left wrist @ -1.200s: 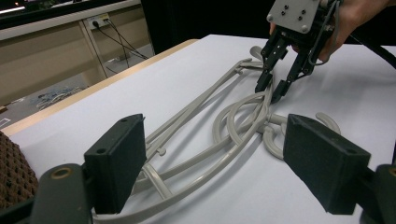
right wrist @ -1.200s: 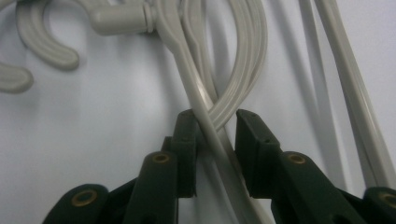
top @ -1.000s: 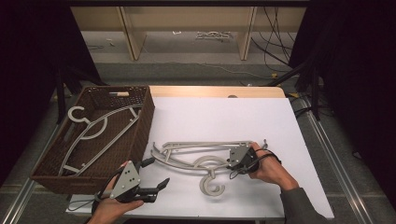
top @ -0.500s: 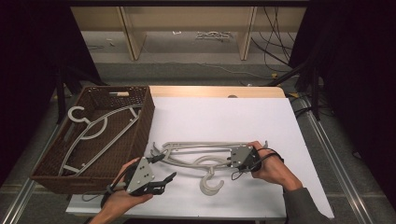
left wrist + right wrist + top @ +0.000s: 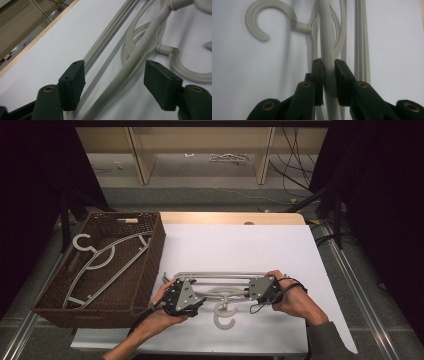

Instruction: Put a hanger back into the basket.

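Since a second ago the left gripper [image 5: 196, 303] has slid from the worktop's [image 5: 240, 245] near edge toward 1 o'clock, onto the hangers' [image 5: 220, 282] left end, its fingers [image 5: 72, 82] closing in but not yet touching the arm between them. The right gripper [image 5: 329, 66] is clenched on the top hanger's arm [image 5: 325, 30]. The hangers lie tangled at the worktop's 6 o'clock, just beside the basket [image 5: 155, 250]. Lifting one-sided could snag the hooks [image 5: 224, 315] and drag the lower hanger along
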`<state>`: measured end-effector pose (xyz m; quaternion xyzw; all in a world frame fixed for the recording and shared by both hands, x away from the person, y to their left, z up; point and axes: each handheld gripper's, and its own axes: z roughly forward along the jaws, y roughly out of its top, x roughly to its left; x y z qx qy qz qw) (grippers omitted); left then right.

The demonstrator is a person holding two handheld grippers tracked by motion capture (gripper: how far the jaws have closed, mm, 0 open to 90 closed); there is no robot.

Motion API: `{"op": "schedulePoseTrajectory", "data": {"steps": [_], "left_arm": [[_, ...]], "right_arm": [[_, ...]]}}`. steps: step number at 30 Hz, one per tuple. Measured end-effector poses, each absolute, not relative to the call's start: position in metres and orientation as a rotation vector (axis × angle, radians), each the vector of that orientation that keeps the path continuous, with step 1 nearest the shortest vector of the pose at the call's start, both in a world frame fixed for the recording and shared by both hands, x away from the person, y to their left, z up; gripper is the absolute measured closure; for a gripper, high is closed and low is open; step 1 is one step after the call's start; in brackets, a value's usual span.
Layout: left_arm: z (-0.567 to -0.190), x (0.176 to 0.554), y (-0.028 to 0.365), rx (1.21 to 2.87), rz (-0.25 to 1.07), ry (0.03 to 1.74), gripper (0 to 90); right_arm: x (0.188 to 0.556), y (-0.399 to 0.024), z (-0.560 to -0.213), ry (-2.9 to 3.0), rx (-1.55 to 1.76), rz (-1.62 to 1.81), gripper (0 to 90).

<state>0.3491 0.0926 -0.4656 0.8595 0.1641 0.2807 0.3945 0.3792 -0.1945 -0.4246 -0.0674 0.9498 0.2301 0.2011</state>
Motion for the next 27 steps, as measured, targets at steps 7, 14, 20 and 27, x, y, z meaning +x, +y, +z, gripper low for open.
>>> {"op": "schedulePoseTrajectory", "data": {"steps": [7, 14, 20, 27], "left_arm": [[-0.465, 0.355, 0.08, 2.214, 0.699, 0.311, 50.2], [-0.459, 0.357, 0.067, 2.27, 0.697, 0.197, 62.2], [-0.451, 0.359, 0.06, 2.342, 0.728, 0.103, 72.4], [-0.439, 0.357, 0.057, 2.357, 0.77, -0.03, 76.7]], "right_arm": [[0.377, -0.194, -0.42, 2.644, -0.204, 0.641, 79.8], [0.377, -0.193, -0.419, 2.633, -0.204, 0.654, 79.6], [0.376, -0.193, -0.414, 2.619, -0.22, 0.679, 79.8], [0.377, -0.198, -0.407, 2.578, -0.196, 0.717, 78.2]]}}
